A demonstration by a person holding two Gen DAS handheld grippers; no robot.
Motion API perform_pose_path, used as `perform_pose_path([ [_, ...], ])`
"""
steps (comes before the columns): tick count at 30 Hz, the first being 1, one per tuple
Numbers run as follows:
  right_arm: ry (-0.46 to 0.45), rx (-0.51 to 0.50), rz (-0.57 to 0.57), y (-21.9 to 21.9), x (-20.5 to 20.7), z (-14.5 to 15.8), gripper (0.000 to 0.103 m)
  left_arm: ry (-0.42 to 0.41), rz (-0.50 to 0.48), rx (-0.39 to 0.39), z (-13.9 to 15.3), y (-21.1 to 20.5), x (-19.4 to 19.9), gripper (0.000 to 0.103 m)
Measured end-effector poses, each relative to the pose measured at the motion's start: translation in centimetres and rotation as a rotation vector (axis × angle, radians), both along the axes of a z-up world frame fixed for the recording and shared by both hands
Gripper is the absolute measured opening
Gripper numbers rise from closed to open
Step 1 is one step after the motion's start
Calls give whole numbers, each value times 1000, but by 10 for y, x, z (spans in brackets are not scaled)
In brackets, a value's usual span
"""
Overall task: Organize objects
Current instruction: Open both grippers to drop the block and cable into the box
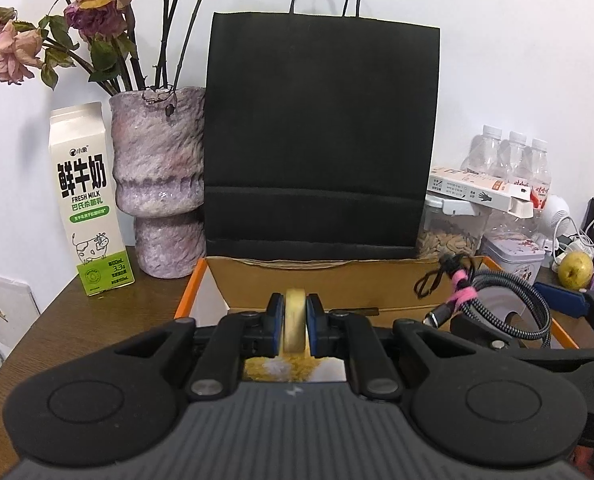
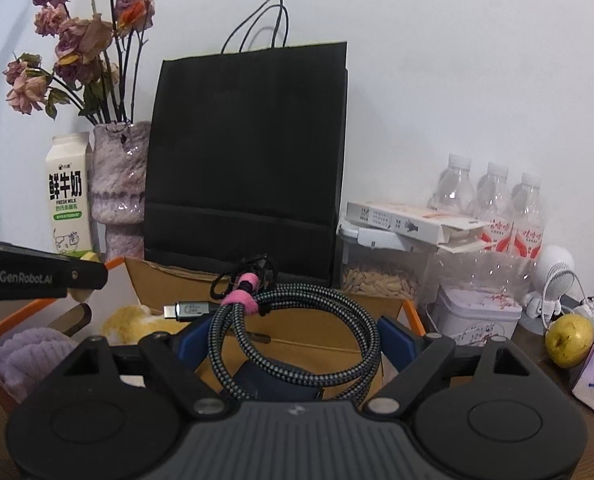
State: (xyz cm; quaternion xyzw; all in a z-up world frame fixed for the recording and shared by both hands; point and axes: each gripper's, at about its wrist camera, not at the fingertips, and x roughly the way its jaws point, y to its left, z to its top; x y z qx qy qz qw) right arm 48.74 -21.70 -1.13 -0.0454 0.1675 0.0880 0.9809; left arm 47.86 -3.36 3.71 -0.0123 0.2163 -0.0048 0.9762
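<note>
My left gripper (image 1: 295, 305) is shut on a beige tape roll (image 1: 295, 322), held on edge between the blue pads. It hangs over the left part of an orange-rimmed cardboard box (image 1: 188, 292). A yellow fluffy item (image 1: 281, 365) lies in the box below it. My right gripper (image 2: 293, 340) stands wide, its pads closed on a coiled braided cable (image 2: 297, 320) bound with a pink tie, over the same box (image 2: 415, 316). That cable (image 1: 509, 300) hangs at the right in the left wrist view. A lilac fluffy item (image 2: 29, 350) also lies in the box.
A black paper bag (image 1: 321, 136) stands right behind the box. Left of it are a vase of dried roses (image 1: 157, 184) and a milk carton (image 1: 87, 200). On the right are water bottles (image 2: 493, 200), a seed container (image 2: 381, 276), a tin (image 2: 477, 316) and a yellow fruit (image 2: 569, 340).
</note>
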Motion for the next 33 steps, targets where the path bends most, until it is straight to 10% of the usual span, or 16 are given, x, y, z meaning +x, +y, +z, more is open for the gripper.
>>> perform_pose_path([
  [1, 11, 5, 0, -1, 1, -1, 87, -1, 4, 0, 0, 0, 0, 17],
  [5, 29, 33, -23, -5, 4, -2, 102, -17, 34, -10, -1, 3, 0, 99],
  [6, 24, 35, -27, -5, 4, -2, 103, -30, 48, -6, -1, 3, -1, 103],
  [33, 36, 50, -26, -9, 0, -2, 103, -35, 82, -2, 0, 7, -6, 103],
])
